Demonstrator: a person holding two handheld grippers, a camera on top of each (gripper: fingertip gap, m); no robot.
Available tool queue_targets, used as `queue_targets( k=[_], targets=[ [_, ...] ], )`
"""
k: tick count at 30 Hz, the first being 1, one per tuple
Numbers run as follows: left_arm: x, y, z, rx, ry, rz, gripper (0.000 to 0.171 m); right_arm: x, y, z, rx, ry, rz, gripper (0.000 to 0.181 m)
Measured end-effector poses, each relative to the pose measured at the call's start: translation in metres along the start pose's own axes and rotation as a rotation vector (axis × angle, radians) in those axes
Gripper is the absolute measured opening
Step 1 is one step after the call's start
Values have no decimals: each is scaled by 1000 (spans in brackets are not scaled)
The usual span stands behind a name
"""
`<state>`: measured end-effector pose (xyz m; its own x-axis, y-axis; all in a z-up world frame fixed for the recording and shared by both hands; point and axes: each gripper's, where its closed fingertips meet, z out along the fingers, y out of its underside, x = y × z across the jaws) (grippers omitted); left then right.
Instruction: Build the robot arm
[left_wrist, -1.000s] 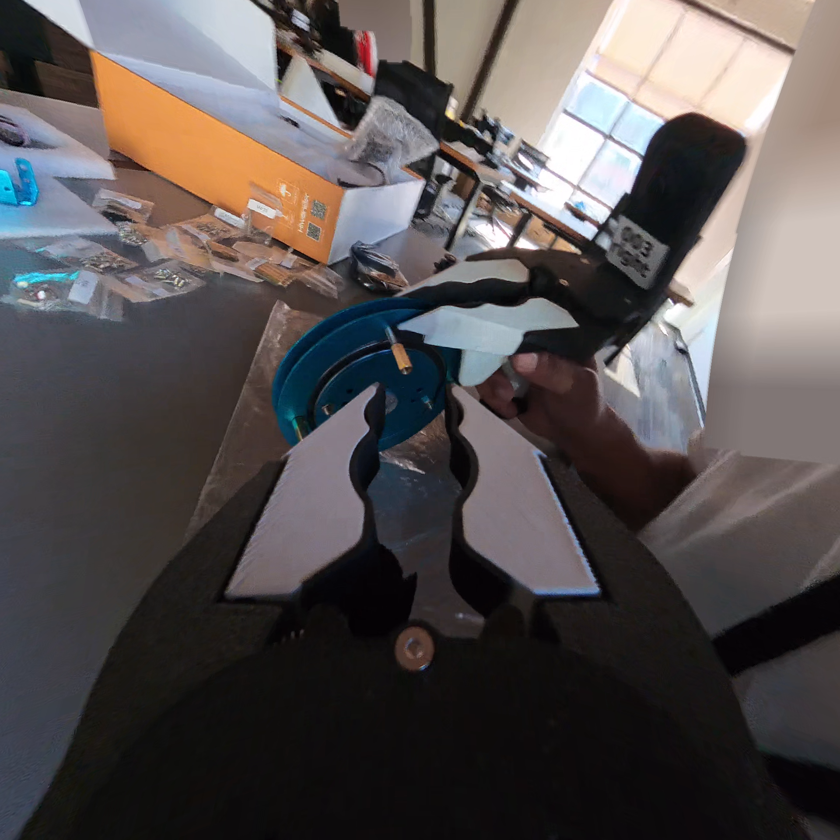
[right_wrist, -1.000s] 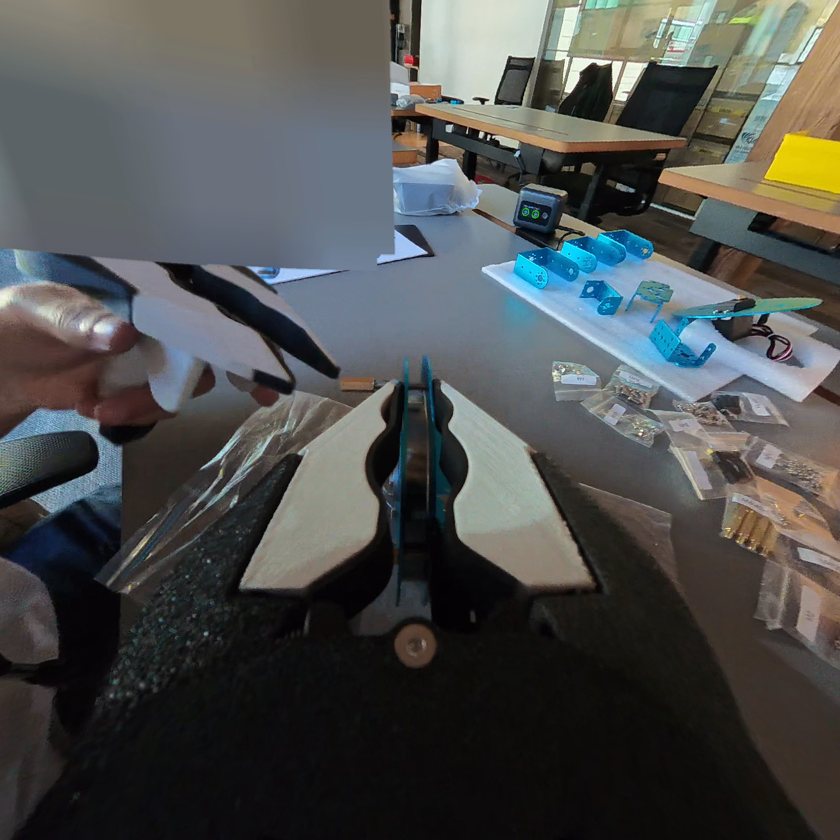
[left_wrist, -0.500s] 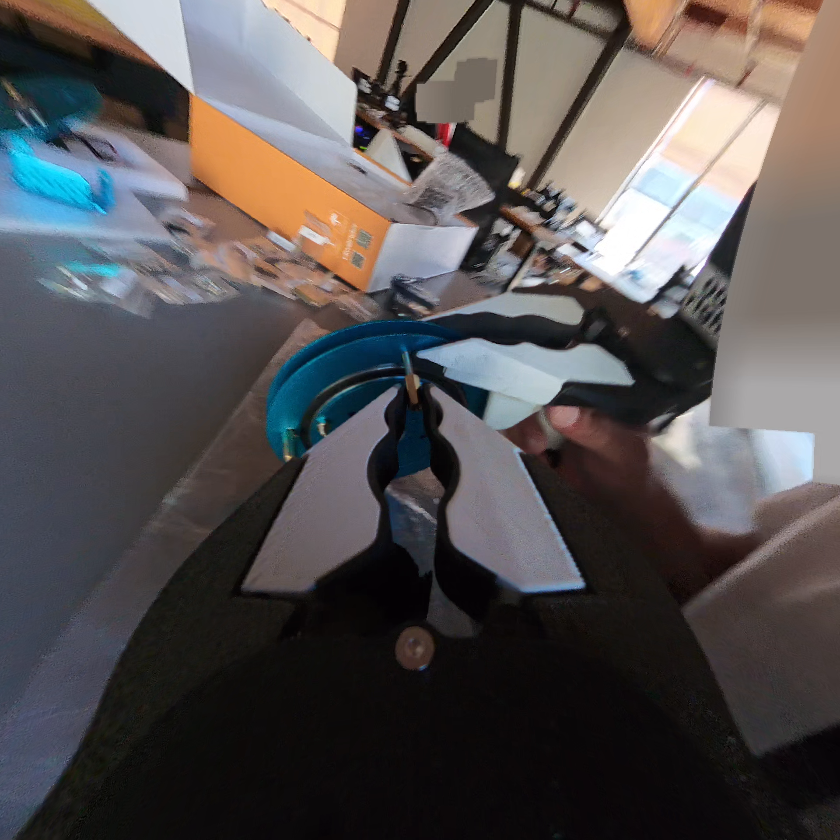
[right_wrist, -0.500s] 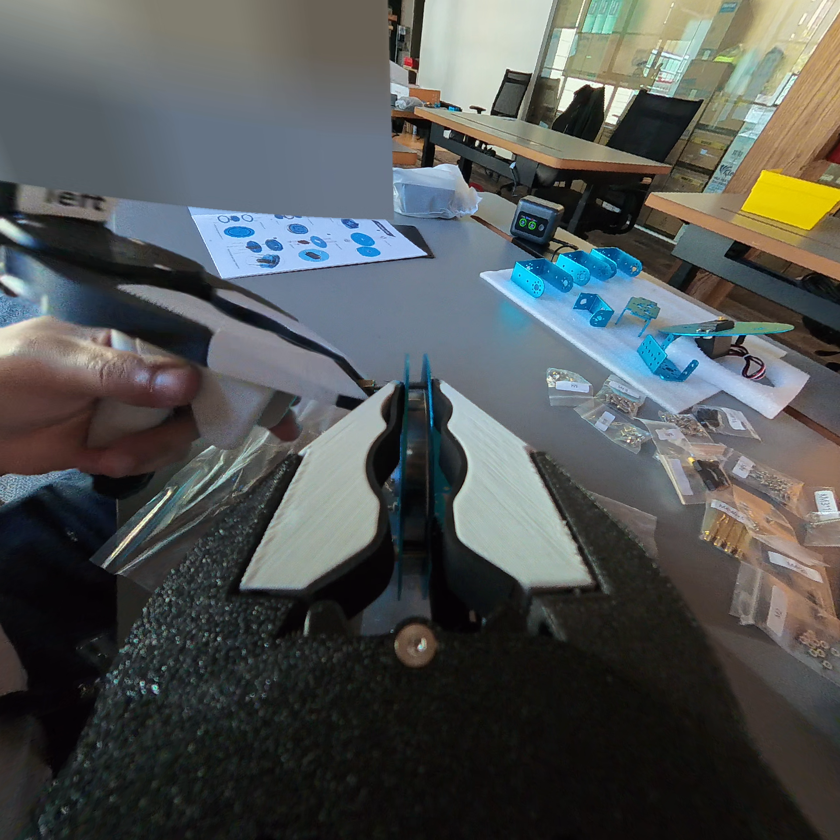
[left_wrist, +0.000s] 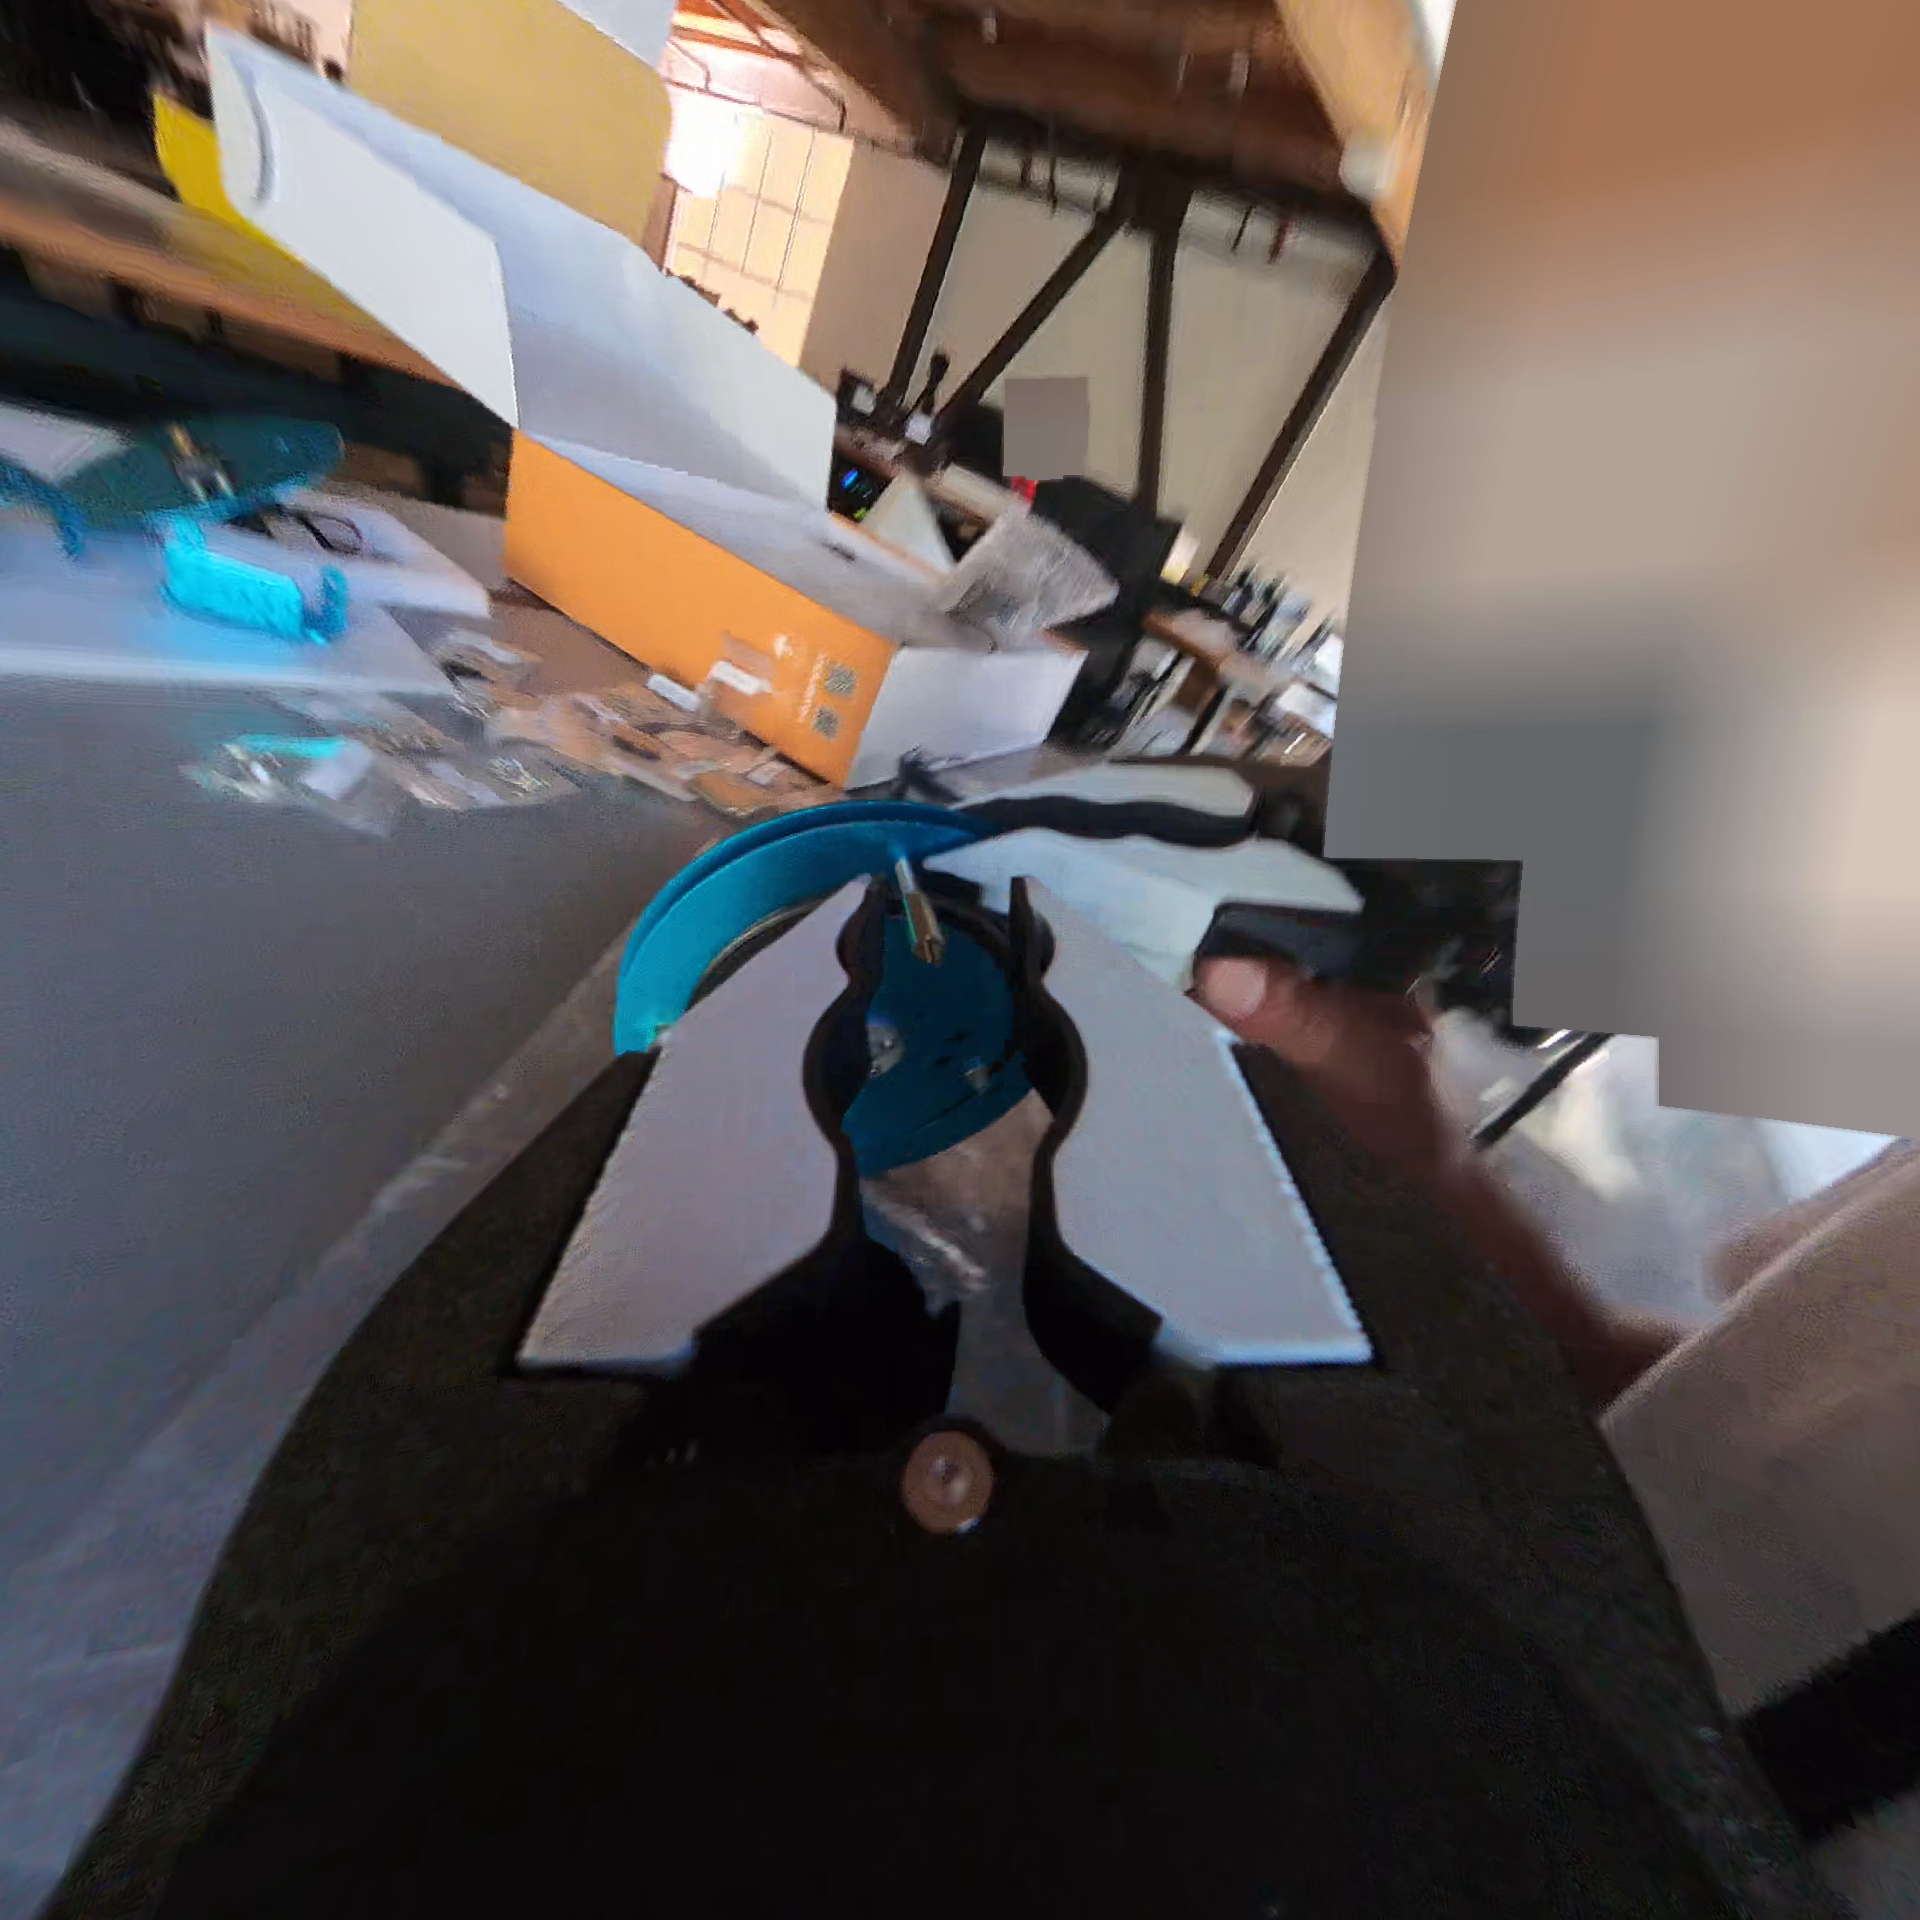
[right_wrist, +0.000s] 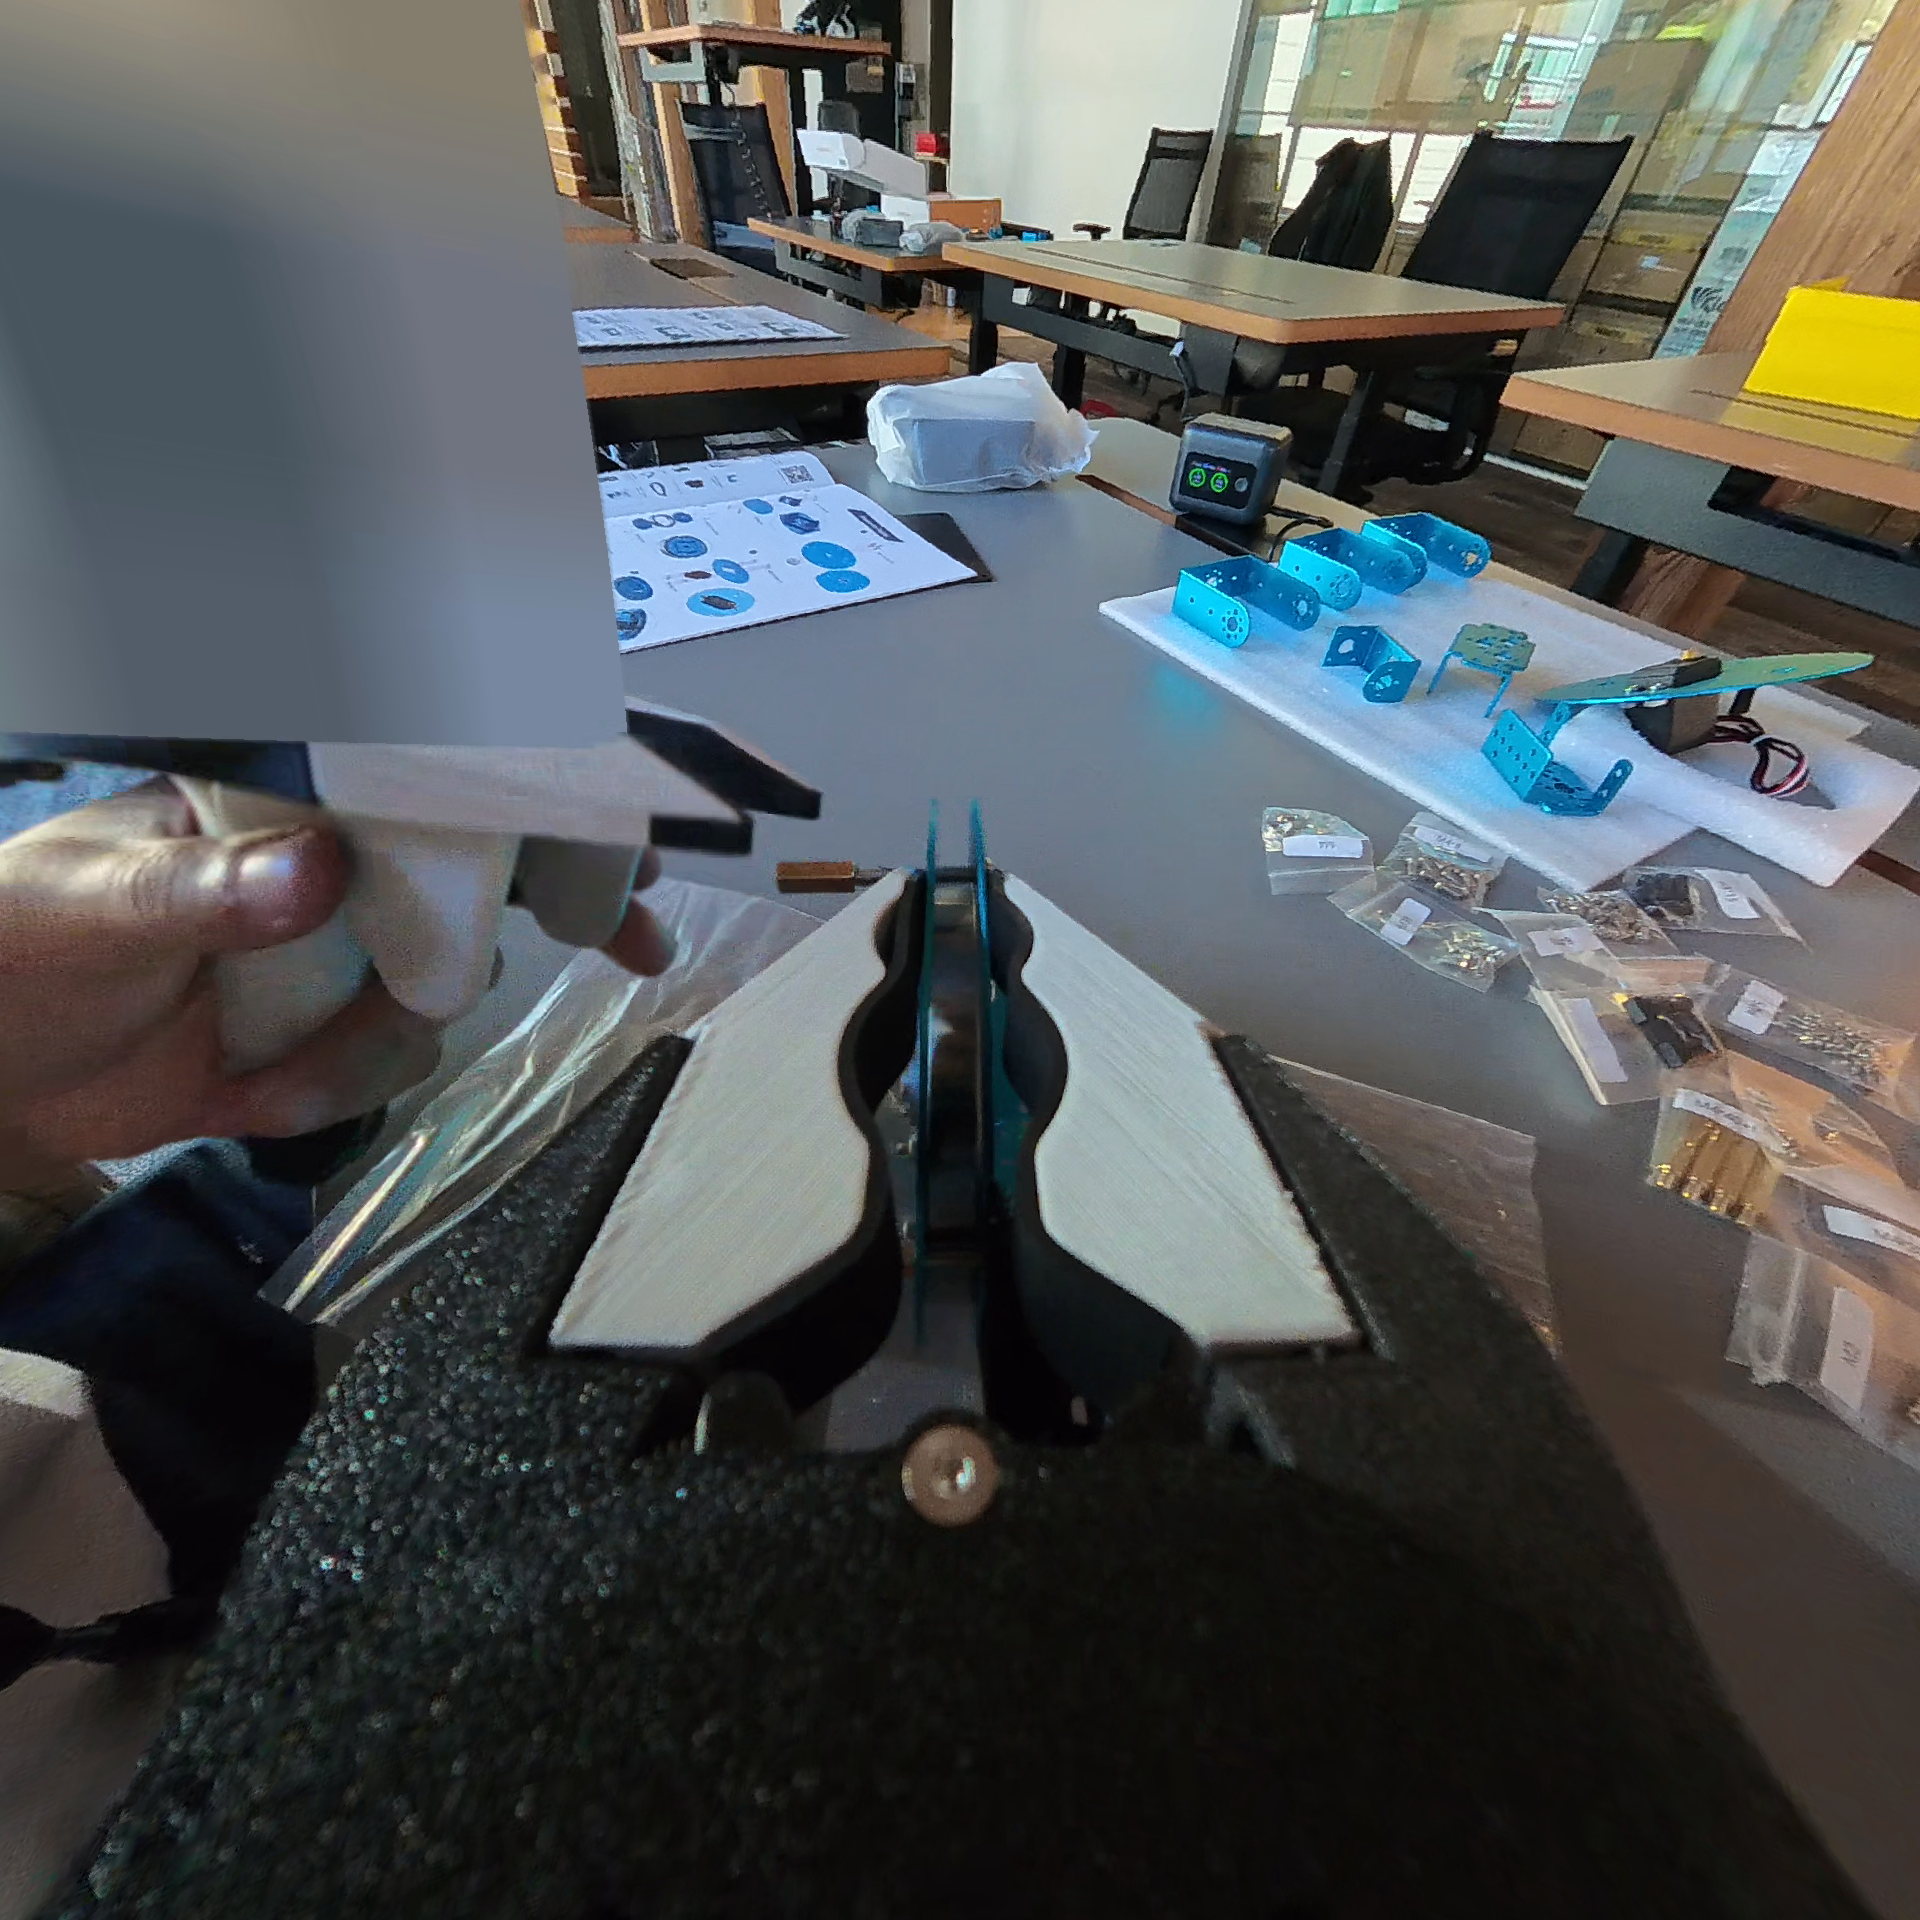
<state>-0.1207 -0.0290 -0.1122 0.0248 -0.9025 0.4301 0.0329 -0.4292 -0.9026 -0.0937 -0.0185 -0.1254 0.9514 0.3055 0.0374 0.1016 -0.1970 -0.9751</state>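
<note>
Blue disc (right_wrist: 951, 1039) clenched edge-on in right claw (right_wrist: 951, 883); left claw (left_wrist: 940, 894) released.

Two grippers (right_wrist: 951, 883), one blue disc assembly (right_wrist: 951, 1039), one brass standoff (right_wrist: 816, 876), one instruction sheet (right_wrist: 769, 561), one orange box (left_wrist: 686, 613).

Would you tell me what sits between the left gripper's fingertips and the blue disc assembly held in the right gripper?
In the right wrist view, a small brass standoff juts sideways from the blue disc assembly toward the left gripper; otherwise just bare grey table behind.
</note>
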Motion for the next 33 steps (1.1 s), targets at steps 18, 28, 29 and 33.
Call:
queue_targets(
  k=[18,28,29,33],
  targets=[
    [-4,14,7,-170,-329,949,4,1,1,0,-7,-8,32,10],
    [-6,17,7,-119,-213,488,24,4,2,-1,-7,-6,47,10],
    [-7,18,7,-109,-165,307,24,4,2,-1,-7,-6,45,10],
    [-4,19,10,-68,34,-176,18,2,1,-1,-7,-12,41,10]
  ],
)
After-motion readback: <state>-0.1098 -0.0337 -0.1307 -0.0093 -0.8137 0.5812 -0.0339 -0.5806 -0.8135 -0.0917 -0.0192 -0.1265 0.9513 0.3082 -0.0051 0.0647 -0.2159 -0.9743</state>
